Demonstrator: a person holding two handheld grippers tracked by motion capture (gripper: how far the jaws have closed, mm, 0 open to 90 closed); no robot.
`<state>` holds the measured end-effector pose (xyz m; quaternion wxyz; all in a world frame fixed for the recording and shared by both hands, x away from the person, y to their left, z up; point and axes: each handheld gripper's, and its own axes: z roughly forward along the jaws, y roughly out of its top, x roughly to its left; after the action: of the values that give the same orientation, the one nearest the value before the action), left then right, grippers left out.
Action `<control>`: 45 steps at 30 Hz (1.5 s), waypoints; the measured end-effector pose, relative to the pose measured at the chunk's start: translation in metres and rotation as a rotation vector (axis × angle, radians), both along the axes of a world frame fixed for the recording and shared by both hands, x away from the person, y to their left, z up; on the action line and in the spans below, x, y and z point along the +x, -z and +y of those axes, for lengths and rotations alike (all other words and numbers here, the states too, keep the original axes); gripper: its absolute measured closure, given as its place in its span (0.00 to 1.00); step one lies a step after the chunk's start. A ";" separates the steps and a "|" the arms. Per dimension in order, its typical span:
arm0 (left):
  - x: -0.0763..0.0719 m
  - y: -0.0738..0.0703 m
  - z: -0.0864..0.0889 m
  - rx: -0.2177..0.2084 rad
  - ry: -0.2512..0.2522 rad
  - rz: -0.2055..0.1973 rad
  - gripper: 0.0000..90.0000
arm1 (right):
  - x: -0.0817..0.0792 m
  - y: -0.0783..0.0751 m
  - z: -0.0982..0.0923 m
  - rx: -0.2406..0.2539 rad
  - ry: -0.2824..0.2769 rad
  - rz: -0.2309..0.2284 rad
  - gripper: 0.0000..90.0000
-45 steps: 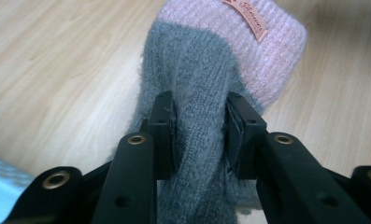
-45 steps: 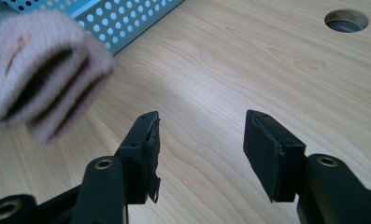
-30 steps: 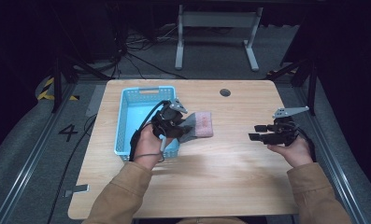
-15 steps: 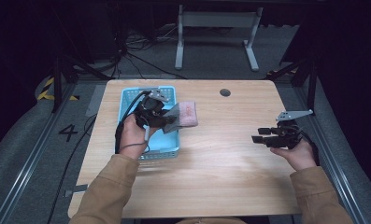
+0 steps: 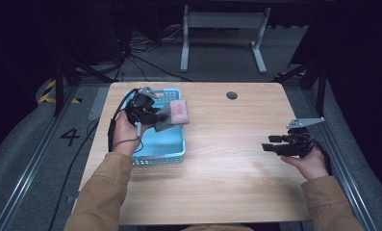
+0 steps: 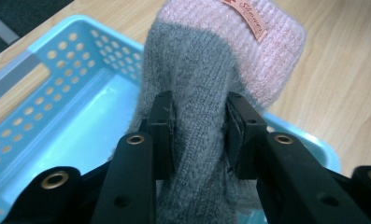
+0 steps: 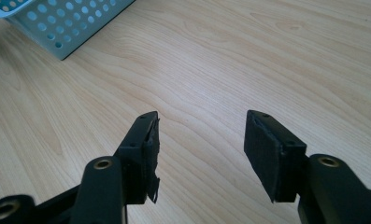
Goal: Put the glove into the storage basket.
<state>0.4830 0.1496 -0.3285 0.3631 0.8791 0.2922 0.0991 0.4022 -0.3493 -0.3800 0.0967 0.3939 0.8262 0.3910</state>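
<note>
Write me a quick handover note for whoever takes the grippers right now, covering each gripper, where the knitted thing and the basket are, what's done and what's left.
Left gripper: shut on the grey and pink knitted piece, held in the air over the blue basket.
Right gripper: open, holding nothing, low over the bare wooden table at the right side.
Basket: at the table's left edge; no other item can be seen inside it.
Done: the knitted piece is picked up and carried to the basket.
Left: probably lower it into the basket and open the left jaws.
</note>
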 end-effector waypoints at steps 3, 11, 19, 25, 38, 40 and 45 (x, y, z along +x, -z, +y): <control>0.004 0.002 0.005 0.005 -0.015 0.004 0.75 | -0.002 0.000 -0.002 -0.002 0.005 -0.002 0.51; 0.021 0.014 0.019 0.023 -0.048 0.039 0.75 | -0.006 0.002 -0.007 -0.005 0.024 0.002 0.51; 0.032 0.031 0.021 0.054 -0.047 0.079 0.74 | -0.007 0.003 -0.008 -0.006 0.025 0.006 0.51; 0.040 0.043 0.019 0.083 -0.064 0.104 0.74 | -0.008 0.003 -0.008 -0.008 0.025 0.005 0.51; 0.047 0.060 0.007 0.140 -0.071 0.137 0.73 | -0.007 0.005 -0.008 -0.011 0.023 0.006 0.50; 0.049 0.065 0.003 0.166 -0.070 0.145 0.73 | -0.008 0.005 -0.008 -0.011 0.024 0.010 0.50; 0.052 0.070 0.001 0.175 -0.072 0.164 0.72 | -0.007 0.005 -0.008 -0.013 0.024 0.007 0.50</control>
<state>0.5346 0.1505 -0.3986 0.2560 0.9016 0.3426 0.0650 0.3948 -0.3572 -0.3851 0.1011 0.4046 0.8243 0.3830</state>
